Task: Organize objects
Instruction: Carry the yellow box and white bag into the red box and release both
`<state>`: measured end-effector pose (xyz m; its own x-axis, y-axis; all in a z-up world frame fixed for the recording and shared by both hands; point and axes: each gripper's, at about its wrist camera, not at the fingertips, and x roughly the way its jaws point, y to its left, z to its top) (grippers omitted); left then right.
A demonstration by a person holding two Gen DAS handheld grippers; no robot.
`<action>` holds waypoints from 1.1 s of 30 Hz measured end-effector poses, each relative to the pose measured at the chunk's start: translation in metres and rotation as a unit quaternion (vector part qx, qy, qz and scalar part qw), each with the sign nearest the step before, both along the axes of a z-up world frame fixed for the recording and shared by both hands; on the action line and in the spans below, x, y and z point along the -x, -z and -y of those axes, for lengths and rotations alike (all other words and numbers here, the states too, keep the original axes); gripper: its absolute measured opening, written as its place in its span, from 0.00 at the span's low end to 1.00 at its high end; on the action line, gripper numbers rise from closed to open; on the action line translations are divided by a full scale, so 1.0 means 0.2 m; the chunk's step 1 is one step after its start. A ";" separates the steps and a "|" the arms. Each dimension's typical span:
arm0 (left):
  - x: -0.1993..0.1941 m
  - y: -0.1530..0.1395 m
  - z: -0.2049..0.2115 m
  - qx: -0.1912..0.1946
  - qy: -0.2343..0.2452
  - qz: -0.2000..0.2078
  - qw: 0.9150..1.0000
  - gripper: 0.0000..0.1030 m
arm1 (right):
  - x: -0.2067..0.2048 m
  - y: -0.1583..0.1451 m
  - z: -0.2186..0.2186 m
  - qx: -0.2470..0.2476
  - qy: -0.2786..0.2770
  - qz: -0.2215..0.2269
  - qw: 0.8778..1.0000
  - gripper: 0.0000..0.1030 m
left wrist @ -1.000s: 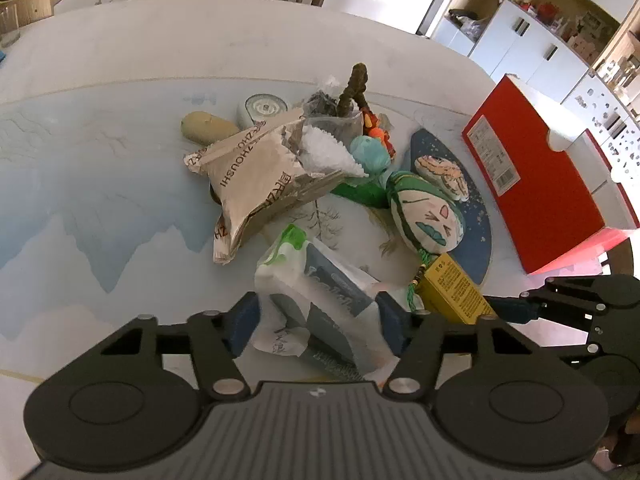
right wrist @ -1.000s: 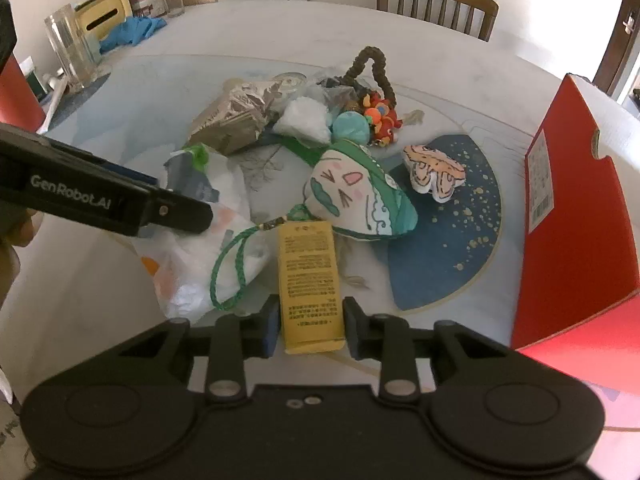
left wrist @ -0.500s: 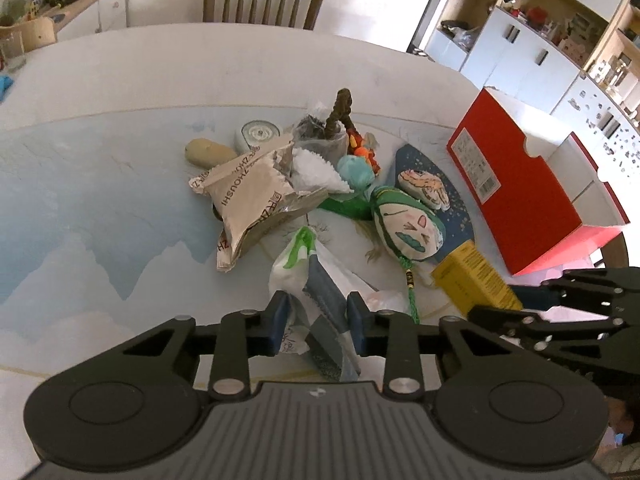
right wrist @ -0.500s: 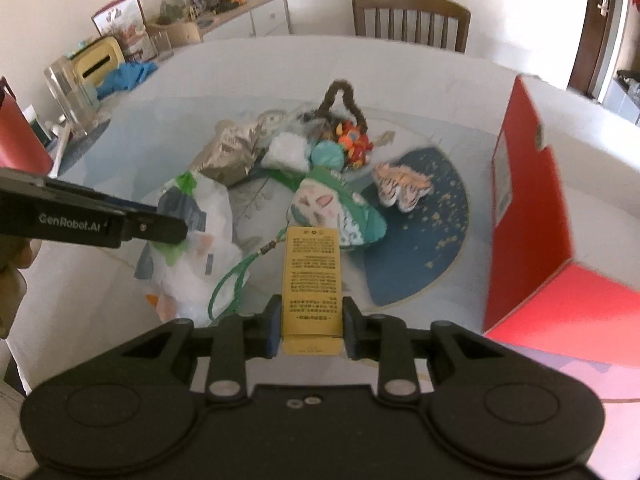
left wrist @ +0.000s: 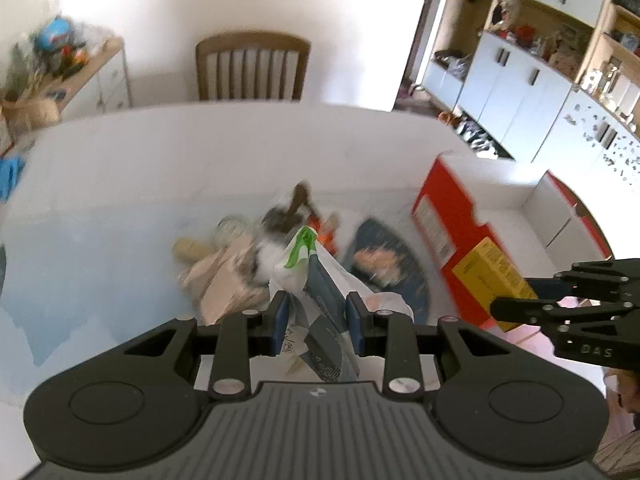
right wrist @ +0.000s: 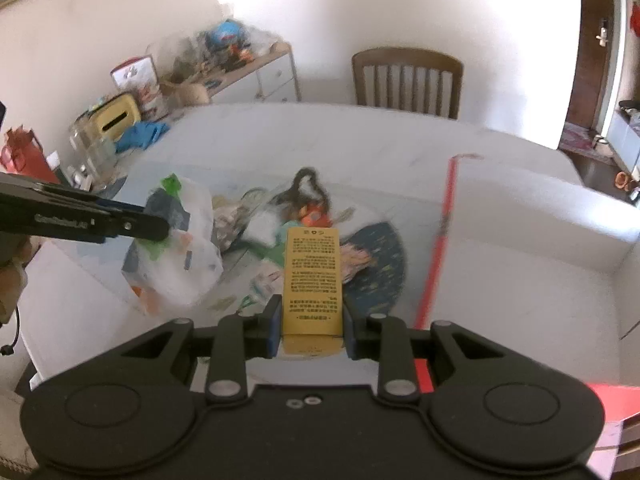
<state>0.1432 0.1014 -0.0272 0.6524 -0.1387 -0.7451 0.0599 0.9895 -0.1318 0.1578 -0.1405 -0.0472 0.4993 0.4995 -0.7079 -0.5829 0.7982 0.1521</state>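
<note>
**Both grippers loaded above the tabletop**

My left gripper (left wrist: 316, 322) has its jaws clamped on a white plastic bag (left wrist: 320, 280), held clear of the tabletop (left wrist: 160, 160). My right gripper (right wrist: 310, 326) grips a yellow box (right wrist: 312, 272) lengthwise, jaws tight on its sides, just beside the red box (left wrist: 448, 232). The pile of clutter (left wrist: 240, 264) lies blurred below.

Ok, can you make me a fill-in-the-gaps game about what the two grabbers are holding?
1. The left gripper is shut on a crinkly white plastic ____.
2. The right gripper is shut on a flat ____ cardboard box.
3. An open red carton stands on the white table, with a wooden ____ behind the table.

Missing words: bag; yellow; chair
</note>
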 end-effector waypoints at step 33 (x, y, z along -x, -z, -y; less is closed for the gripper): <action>-0.70 0.06 1.21 -0.035 0.160 -0.021 0.986 0.29 | -0.44 0.18 0.82 0.037 0.142 -0.014 0.989 0.27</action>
